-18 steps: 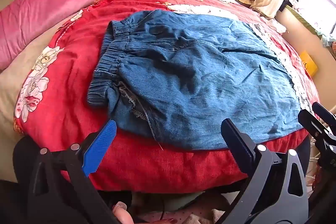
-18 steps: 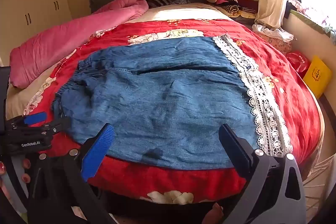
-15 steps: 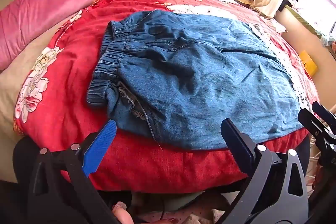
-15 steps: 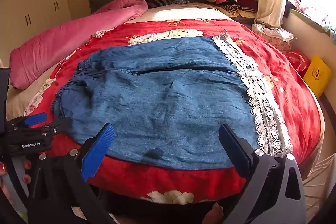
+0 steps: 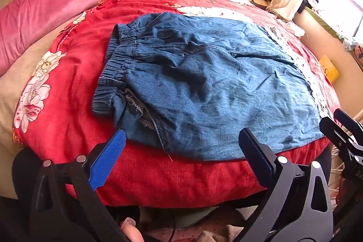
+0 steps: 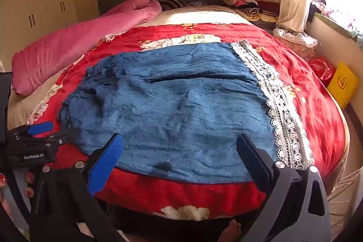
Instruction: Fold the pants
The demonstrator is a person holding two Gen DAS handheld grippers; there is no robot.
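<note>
Left wrist view: the denim pants (image 5: 204,87) lie spread across the red quilt (image 5: 74,74), waistband leftward. Both the left gripper (image 5: 181,158) and right gripper (image 6: 179,160) hover wide open, empty. I'd pinch the near hem through both layers, then lift evenly.

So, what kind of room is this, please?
Most likely a home bedroom. The denim pants lie on a bed with a red floral cover and a pink quilt; a wardrobe stands along the wall.
</note>
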